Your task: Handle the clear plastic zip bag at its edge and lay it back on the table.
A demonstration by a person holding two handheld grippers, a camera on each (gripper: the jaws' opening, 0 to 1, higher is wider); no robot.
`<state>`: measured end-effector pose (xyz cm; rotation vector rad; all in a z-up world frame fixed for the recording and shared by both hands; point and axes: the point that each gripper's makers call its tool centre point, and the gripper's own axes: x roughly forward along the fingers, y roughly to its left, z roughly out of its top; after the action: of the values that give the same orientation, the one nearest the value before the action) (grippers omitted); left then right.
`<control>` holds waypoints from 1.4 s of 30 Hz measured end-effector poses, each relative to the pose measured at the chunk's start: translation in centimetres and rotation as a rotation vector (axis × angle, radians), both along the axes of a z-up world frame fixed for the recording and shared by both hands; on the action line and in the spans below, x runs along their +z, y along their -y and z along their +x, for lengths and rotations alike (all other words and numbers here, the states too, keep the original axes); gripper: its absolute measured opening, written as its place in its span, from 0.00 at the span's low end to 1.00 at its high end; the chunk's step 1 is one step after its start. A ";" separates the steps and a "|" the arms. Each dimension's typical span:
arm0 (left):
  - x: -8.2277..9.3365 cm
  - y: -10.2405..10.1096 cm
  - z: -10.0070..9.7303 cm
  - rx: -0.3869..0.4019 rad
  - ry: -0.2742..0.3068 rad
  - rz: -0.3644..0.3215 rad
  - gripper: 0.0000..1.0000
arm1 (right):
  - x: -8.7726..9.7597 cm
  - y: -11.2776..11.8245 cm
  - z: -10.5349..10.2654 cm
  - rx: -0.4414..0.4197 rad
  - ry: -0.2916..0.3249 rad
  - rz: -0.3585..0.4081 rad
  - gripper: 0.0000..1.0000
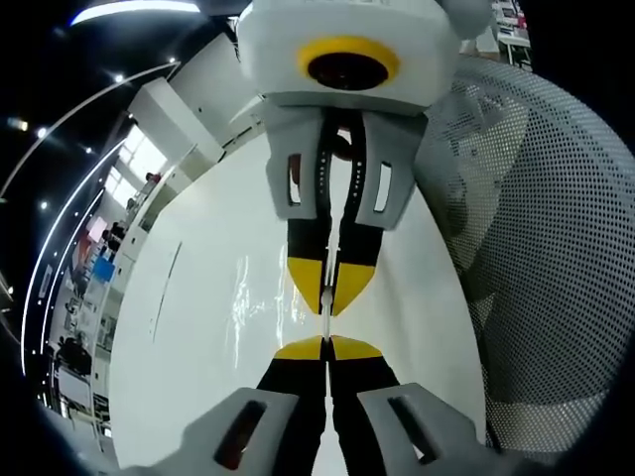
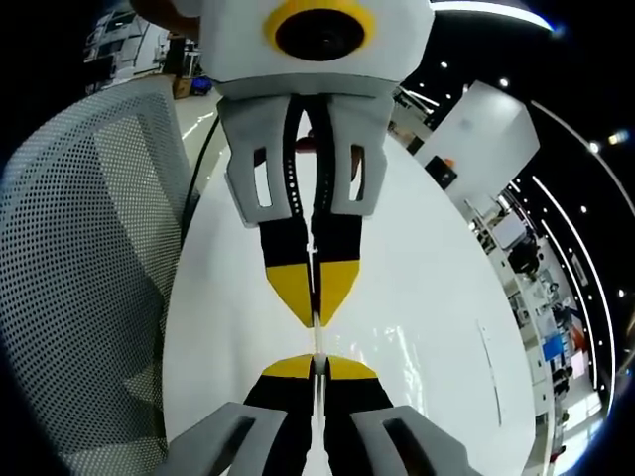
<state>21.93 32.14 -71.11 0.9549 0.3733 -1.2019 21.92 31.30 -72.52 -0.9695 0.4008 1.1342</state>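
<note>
The biggest thing here is the white table [image 1: 198, 327]. It is long and shiny, and in the right gripper view the same table [image 2: 427, 327] spreads out under the tools. Lights glint on its top.

Next in size is a grey mesh chair [image 1: 556, 248]. It stands right beside the table, and its back is full of little holes. In the right gripper view the chair [image 2: 89, 248] is on the other side of the picture.

Then come the two tools, held nose to nose over the table. In the left gripper view, the left gripper [image 1: 325, 347] comes up from the bottom with its yellow tips pressed together. The right gripper [image 1: 327, 297] points down at it from the top, and its yellow tips are pressed together too. In the right gripper view it is the other way round: the right gripper [image 2: 317, 365] is at the bottom and the left gripper [image 2: 316, 312] is at the top.

The smallest thing is the clear plastic zip bag [image 1: 325, 322]. It is hard to see. Only its thin edge shows, like a pale line running between the two sets of tips. Both tools pinch that edge, so the bag [image 2: 317, 342] is held up above the table, not lying on it.
</note>
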 end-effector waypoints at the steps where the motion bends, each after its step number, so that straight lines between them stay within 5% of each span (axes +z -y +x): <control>1: 0.0 0.0 0.0 0.000 -0.001 0.000 0.00 | 0.0 0.0 0.1 -0.001 0.001 0.000 0.00; 42: 0.3 -0.7 0.3 0.008 0.007 0.005 0.00 | -0.1 1.3 0.3 -0.029 0.013 0.004 0.00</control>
<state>22.21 32.85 -70.82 0.9609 0.3744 -1.1906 22.25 30.03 -72.61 -0.9645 0.4004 1.1013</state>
